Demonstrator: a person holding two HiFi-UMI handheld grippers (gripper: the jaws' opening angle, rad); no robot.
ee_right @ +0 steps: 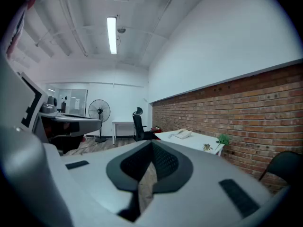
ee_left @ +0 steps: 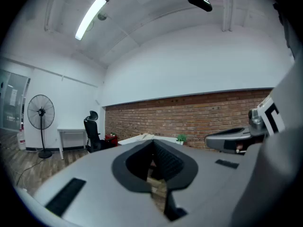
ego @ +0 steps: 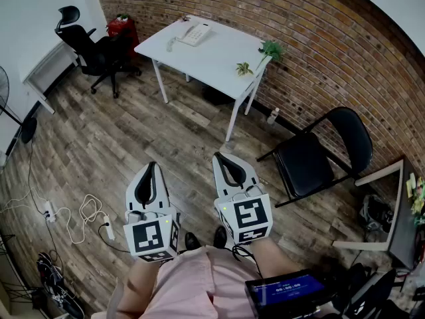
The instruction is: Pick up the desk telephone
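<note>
**Left gripper** [ego: 152, 166]: grey, two-jaw, held low in front of the person. Jaws clenched together with nothing between them. It bears a marker cube [ego: 155, 238] printed with a black-and-white square pattern, which carries no lettering.

**Right gripper** [ego: 218, 157]: the same make, just beside the left one and roughly parallel to it. Its jaws are likewise pressed together and empty. Its marker cube [ego: 250, 216] shows a different square pattern.

**Handheld screen** [ego: 285, 290]: at the person's right side, with a blue display. The pale characters on it are too small to read.

**Wooden floor** [ego: 133, 138]: bare planks lie under both grippers. A white power strip with looped cables [ego: 80, 214] lies to the left.

**Black folding chair** [ego: 312, 158]: stands to the right, near the brick wall [ego: 319, 38].

**White table** [ego: 212, 58]: stands well apart from both grippers, at the far side of the room against the brick.

**Desk telephone** [ego: 193, 34]: white or cream, sitting on the far left part of the table with its handset on the cradle (any brand or key lettering is too small to make out from here). Neither gripper is near it.

**Green plant** [ego: 271, 48]: on the table's right corner, with a smaller sprig [ego: 244, 68] just beside it.

**Black office chair** [ego: 89, 45]: left of the table, with a red object [ego: 121, 26] behind it.
</note>
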